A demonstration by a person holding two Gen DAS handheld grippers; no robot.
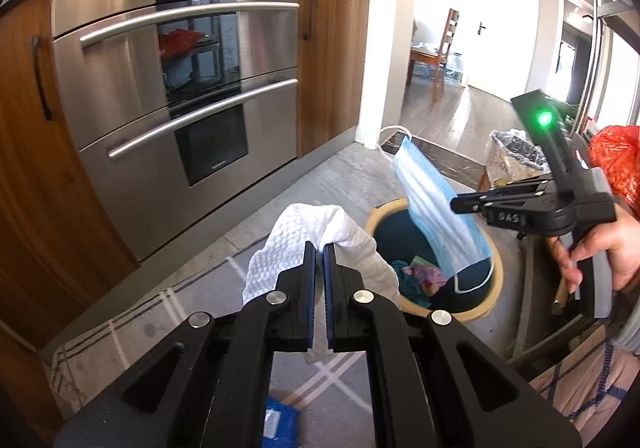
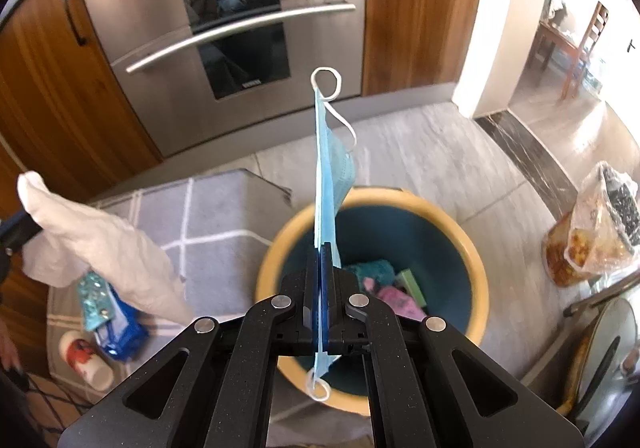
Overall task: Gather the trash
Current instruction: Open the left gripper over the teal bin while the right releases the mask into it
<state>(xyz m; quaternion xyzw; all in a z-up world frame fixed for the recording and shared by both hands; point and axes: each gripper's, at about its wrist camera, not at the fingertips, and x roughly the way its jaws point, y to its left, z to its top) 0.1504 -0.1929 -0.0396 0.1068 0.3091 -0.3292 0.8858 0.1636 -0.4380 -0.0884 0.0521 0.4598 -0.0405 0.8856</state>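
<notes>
My left gripper [image 1: 319, 248] is shut on a crumpled white paper towel [image 1: 296, 236] and holds it above the rug, left of the bin. The towel also shows at the left of the right wrist view [image 2: 100, 248]. My right gripper [image 2: 322, 248] is shut on a blue face mask [image 2: 330, 167] and holds it over the bin [image 2: 476, 244], a round bin with a yellow rim and dark teal inside. In the left wrist view the right gripper [image 1: 456, 203] holds the mask [image 1: 436, 203] above the bin [image 1: 496, 284]. Several pieces of trash lie in the bin.
A steel oven [image 1: 180, 95] and wooden cabinets [image 1: 332, 55] stand behind. On the grey rug [image 2: 224, 215] lie a blue packet [image 2: 116, 328] and a small cup [image 2: 84, 360]. A plastic bag of food [image 2: 592, 232] sits right of the bin. A doorway opens at the far right.
</notes>
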